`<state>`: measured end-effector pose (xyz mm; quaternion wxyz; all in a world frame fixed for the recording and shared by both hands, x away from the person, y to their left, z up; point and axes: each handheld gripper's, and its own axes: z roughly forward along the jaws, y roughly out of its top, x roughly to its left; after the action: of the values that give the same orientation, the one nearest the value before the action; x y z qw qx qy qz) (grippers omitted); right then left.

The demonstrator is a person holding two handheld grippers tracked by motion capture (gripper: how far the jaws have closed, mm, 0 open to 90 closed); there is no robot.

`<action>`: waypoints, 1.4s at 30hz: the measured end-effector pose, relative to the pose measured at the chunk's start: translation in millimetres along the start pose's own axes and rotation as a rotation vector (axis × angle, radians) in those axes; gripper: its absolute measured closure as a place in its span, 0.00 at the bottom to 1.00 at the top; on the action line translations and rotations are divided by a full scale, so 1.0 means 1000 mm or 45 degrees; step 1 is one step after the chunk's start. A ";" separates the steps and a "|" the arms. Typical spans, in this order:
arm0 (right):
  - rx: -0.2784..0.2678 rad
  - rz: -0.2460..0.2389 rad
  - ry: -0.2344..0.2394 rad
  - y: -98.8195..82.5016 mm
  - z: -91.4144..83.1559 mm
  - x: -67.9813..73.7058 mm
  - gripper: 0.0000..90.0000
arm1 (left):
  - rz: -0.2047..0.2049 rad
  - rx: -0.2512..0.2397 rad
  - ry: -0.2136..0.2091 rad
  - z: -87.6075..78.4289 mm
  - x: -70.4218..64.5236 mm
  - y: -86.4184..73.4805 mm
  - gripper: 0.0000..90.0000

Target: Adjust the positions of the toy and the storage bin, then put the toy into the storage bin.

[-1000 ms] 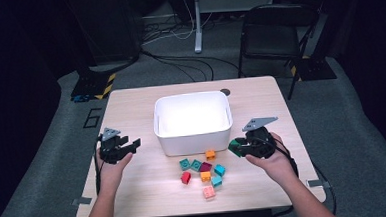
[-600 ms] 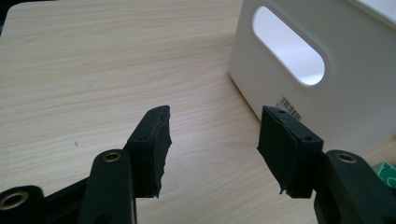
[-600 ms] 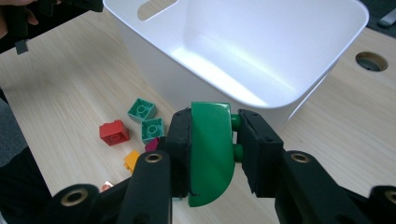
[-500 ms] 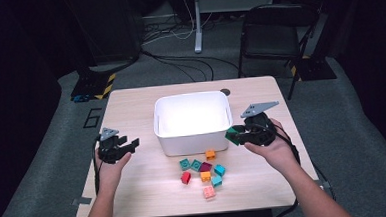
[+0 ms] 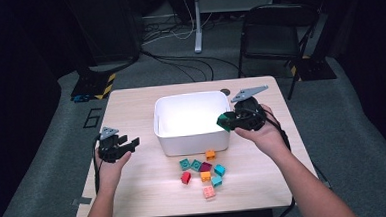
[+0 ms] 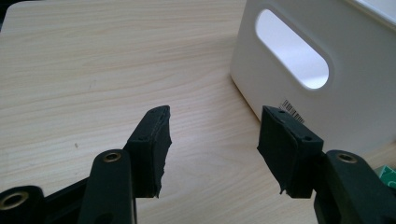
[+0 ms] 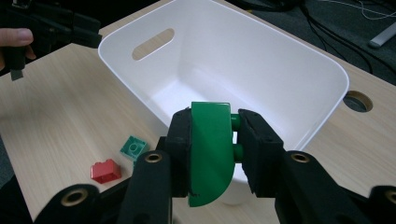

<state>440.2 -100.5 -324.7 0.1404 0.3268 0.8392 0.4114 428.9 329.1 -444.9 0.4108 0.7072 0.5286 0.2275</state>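
The right gripper [image 5: 227, 120] grips a green toy brick [image 7: 211, 151] between its jaws — held at the right rim of the white bin [image 5: 193, 142], above the table [image 5: 140, 186]. The left gripper [image 5: 126, 143] rests to the left of the bin, jaws spread wide with nothing between them. Loose coloured bricks [image 5: 202, 174] lie just near of the bin — red, orange, teal, pink.

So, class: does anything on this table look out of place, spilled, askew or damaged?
Nothing stands out. The white bin sits upright and looks empty; the loose blocks lie in a small cluster on the table in front of it. The right gripper holds a green block over the bin's rim; the left gripper is open.
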 end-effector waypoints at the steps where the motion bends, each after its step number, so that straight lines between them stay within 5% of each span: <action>1: 0.000 0.004 0.000 0.002 0.002 -0.001 0.73 | 0.004 0.004 -0.003 0.000 -0.001 0.000 0.48; 12: 0.018 -0.001 -0.014 0.029 0.042 -0.013 0.73 | -0.005 -0.005 -0.004 0.002 0.001 0.001 0.48; 30: 0.054 0.008 -0.019 0.048 0.110 -0.015 0.73 | -0.016 -0.003 -0.006 0.003 0.005 0.002 0.48; 36: 0.093 0.029 -0.041 0.047 0.120 -0.017 0.73 | -0.012 -0.009 -0.005 0.004 0.005 0.001 0.48; 42: 0.057 0.031 -0.060 0.048 0.113 -0.015 0.66 | -0.017 -0.005 -0.005 0.003 0.006 0.002 0.48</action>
<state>528.8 -21.4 -357.7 0.1479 0.3496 0.8406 0.3864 434.4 333.9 -445.5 0.4147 0.7032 0.5320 0.2247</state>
